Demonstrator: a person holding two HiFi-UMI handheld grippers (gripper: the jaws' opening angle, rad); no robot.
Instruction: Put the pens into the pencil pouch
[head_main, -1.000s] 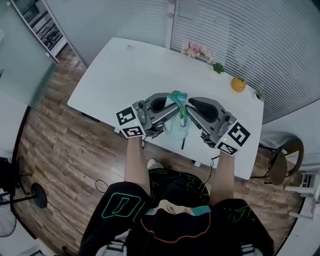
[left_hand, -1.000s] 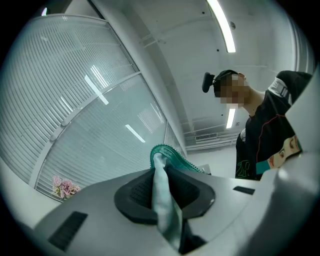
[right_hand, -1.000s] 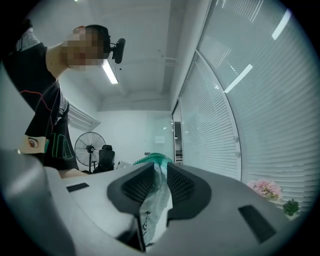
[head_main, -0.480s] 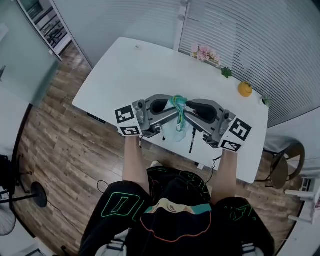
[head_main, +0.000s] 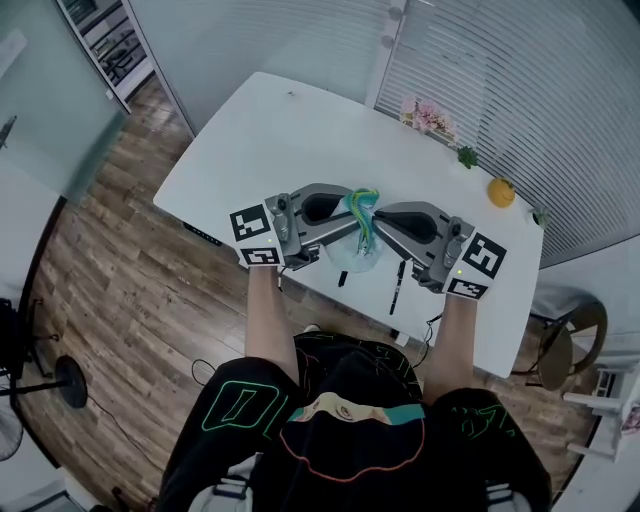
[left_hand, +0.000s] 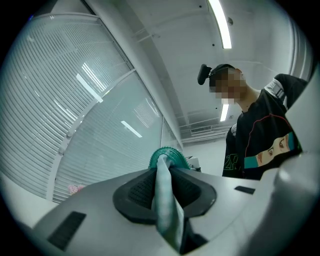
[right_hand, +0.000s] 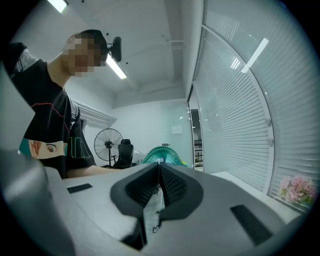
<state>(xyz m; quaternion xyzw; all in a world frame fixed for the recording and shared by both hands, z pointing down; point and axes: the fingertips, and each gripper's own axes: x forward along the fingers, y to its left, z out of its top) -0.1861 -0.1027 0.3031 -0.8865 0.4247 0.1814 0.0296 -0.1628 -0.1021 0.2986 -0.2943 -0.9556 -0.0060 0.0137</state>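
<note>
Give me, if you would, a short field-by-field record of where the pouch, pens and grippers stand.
left gripper: shut on pouch edge; jaws just eased open slightly, fabric pinched between them
right gripper: jaws just closed on pouch's other edge
pouch: held between both grippers, over table's near side
pens: two, lying on table, outside pouch

Bright, even light, ceiling strip lights (left_hand: 220, 24) glaring — fisheye bending at edges, soft shadows

The left claw (left_hand: 163, 169) pinches the teal pencil pouch (left_hand: 165, 205) fabric, its jaws having just eased slightly apart around it; a person (left_hand: 261, 137) stands beyond.
</note>
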